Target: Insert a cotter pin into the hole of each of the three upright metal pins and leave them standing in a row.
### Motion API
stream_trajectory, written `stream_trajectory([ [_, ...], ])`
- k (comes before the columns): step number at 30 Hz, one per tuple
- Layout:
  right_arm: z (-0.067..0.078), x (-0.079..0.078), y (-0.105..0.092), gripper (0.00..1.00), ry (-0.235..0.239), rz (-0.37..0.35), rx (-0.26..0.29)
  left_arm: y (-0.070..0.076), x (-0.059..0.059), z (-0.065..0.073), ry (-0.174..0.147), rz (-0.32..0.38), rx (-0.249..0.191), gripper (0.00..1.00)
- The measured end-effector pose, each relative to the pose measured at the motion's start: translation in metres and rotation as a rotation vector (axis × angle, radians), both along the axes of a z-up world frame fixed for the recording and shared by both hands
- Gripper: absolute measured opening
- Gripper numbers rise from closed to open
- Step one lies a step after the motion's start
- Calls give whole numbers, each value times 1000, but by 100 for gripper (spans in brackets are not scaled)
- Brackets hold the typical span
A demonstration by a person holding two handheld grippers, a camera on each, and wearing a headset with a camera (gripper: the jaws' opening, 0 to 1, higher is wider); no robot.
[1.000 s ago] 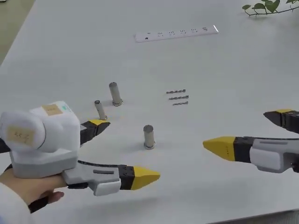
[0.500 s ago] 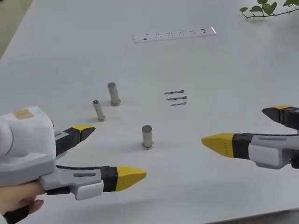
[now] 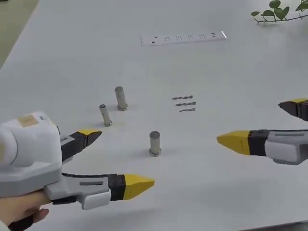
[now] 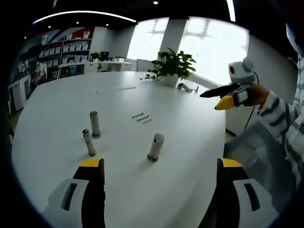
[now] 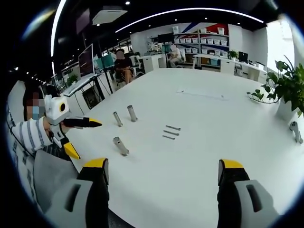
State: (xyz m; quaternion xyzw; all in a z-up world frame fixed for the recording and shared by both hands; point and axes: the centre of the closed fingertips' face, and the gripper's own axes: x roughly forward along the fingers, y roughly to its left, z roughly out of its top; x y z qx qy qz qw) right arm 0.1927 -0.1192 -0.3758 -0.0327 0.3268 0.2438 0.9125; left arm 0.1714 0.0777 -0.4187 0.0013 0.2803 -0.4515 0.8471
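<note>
Cotter pins point(image 3: 184, 103): three, near three upright metal pins point(image 3: 154, 143).

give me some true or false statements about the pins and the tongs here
Three metal pins stand upright on the table. True.
Three cotter pins lie side by side, apart from the metal pins. True.
The left tongs are shut on a cotter pin. False: they are open and empty.
The right tongs are open and hold nothing. True.
The power strip lies between the metal pins and the cotter pins. False: it lies farther back, beyond both.
</note>
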Motion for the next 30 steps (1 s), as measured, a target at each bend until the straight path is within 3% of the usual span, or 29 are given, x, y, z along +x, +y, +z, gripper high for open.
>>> stream_trajectory([
  [4, 5, 6, -3, 93, -12, 38, -35, 4, -3, -5, 15, 11, -1, 97],
  [6, 9, 13, -4, 92, -43, 75, -64, 5, -5, -7, 28, 15, 1, 97],
  [9, 14, 19, -1, 91, -47, 105, -51, 7, -9, -8, 31, 8, 5, 98],
  [12, 14, 24, 3, 88, -31, 143, -46, 11, -10, -8, 30, 9, 15, 98],
  [23, 16, 42, 13, 83, -35, 262, -158, 25, -11, -11, 49, 29, 34, 97],
  [30, 15, 50, 31, 80, -37, 354, -198, 21, -16, -13, 64, 23, 31, 97],
])
